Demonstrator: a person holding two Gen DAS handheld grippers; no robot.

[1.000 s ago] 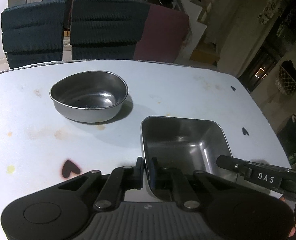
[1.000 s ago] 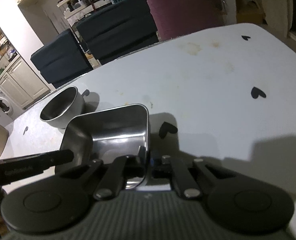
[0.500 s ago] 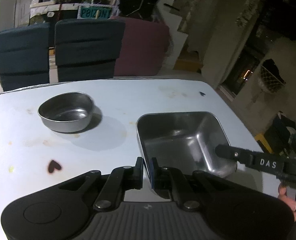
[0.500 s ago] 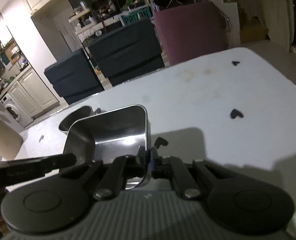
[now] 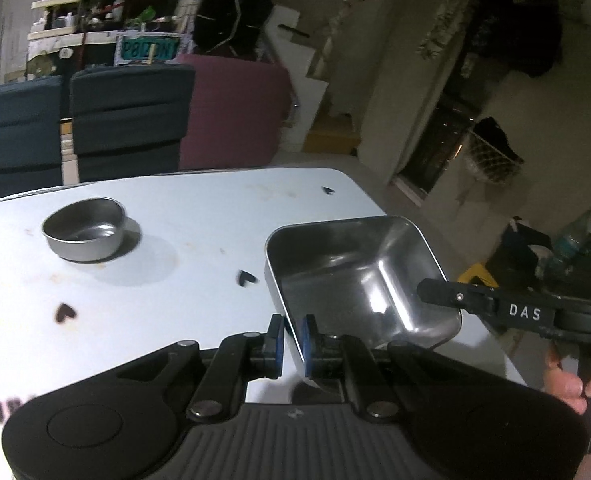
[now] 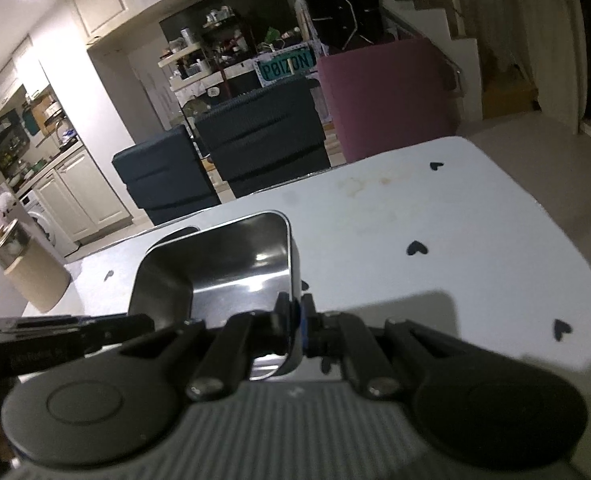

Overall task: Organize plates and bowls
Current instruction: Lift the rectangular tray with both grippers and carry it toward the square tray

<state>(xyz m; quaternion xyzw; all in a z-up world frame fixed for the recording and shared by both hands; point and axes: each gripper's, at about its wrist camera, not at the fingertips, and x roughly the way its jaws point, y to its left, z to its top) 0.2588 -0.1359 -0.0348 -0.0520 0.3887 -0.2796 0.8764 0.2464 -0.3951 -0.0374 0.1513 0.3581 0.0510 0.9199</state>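
**Steel square dish held off the tabletop by both grippers**

Pale blue and stained in places, the tabletop carries small dark heart marks scattered over it. Beyond its far edge stand two dark blue chairs and a maroon one, with cluttered shelves behind.

A square stainless dish hangs above the tabletop's right part, lifted clear of the surface and tilted. The left gripper has its blue-padded fingers nearly together on either side of the dish's near-left wall, loosening a little, with the thin rim still between them. The right gripper has its fingers pressed tight on the opposite wall of the same dish. In the left wrist view the right gripper's black arm, lettered DAS, reaches in at the dish's right side, with a hand behind it.

A round steel bowl sits upright on the tabletop, well apart to the left of the dish.
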